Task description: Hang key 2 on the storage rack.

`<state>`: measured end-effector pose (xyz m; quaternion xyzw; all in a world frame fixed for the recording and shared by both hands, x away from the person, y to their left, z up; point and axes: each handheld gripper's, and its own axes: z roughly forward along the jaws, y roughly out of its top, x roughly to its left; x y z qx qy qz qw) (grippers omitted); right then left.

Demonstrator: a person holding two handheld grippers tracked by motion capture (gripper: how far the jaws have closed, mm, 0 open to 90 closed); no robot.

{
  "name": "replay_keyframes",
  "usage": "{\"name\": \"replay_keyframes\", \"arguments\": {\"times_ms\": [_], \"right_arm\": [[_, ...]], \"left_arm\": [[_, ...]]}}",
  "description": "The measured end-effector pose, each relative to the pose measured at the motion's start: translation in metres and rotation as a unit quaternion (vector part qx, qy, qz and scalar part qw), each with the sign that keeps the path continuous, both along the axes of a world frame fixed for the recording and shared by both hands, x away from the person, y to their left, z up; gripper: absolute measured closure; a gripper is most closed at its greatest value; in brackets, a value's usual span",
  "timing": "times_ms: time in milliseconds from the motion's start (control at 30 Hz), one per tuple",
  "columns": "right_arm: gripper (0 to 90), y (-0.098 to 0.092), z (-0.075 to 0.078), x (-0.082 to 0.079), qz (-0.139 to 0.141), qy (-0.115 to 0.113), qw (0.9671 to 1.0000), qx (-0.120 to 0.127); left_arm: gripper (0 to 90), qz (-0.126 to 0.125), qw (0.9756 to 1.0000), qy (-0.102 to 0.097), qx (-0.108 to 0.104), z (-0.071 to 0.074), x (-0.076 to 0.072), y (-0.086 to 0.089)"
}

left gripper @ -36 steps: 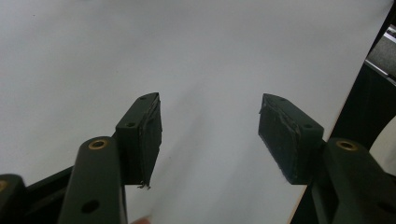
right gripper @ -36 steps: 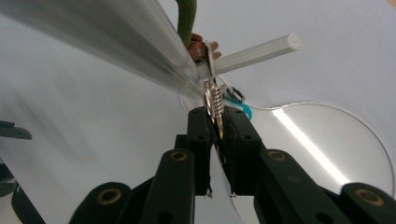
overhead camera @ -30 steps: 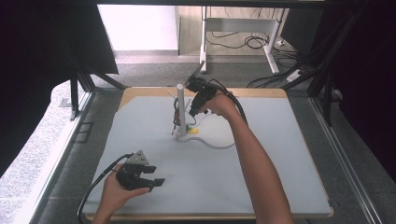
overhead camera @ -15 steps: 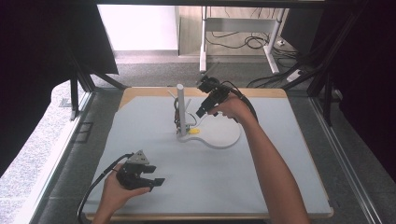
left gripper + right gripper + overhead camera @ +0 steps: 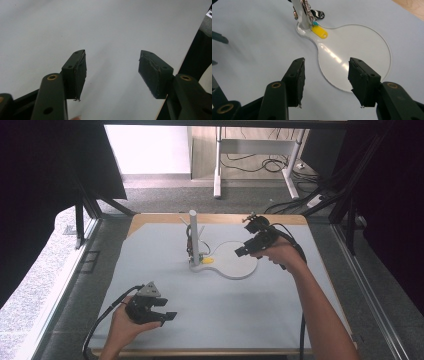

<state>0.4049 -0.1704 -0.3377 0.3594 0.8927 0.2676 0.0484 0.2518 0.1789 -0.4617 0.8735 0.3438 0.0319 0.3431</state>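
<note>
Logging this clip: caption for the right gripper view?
Open right hand-held gripper above a clear stand base, yellow tag by its post.

Upright post (image 5: 193, 236) with its flat round base (image 5: 235, 261) stands mid-surface toward the far edge; near half of the surface (image 5: 240, 315) lies open.

Tag (image 5: 320, 32) on stand base (image 5: 362, 57), apparently.

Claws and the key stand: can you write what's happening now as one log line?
left claw: open, empty, near edge | right claw: open, empty, above white base | yellow tag: by post
</note>
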Motion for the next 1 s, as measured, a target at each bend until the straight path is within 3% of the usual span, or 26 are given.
{"name": "replay_keyframes", "arguments": {"times_ms": [100, 267, 400, 567, 767, 933, 1000], "right_arm": [[47.4, -0.017, -0.004, -0.012, -0.004, -0.009, 1.0000, 0.002], [46.3, -0.045, -0.015, -0.036, -0.002, -0.017, 0.9994, 0.029], [46.1, -0.067, -0.035, -0.053, -0.009, -0.024, 0.9988, 0.042], [47.0, -0.094, -0.072, -0.077, -0.025, -0.025, 0.9972, 0.066], [46.9, -0.105, -0.103, -0.093, -0.049, -0.045, 0.9954, 0.069], [46.7, -0.109, -0.106, -0.102, -0.067, -0.075, 0.9896, 0.102], [43.7, -0.108, -0.106, -0.106, -0.063, -0.083, 0.9900, 0.095]], "left_arm": [[39.9, -0.001, 1.0000, 0.000, 0.004, -0.001, 0.001, 0.000], [39.9, -0.006, 0.9999, 0.001, 0.015, -0.002, 0.003, 0.000], [39.8, -0.002, 0.9998, 0.002, 0.019, -0.005, 0.004, -0.003], [39.8, 0.002, 0.9996, 0.007, 0.026, -0.008, 0.004, -0.007], [39.8, 0.002, 0.9996, 0.004, 0.028, -0.007, 0.003, -0.006], [39.7, 0.005, 0.9998, 0.001, 0.019, -0.004, 0.002, -0.004], [39.6, 0.007, 0.9998, -0.001, 0.017, -0.004, 0.002, -0.003]]}}
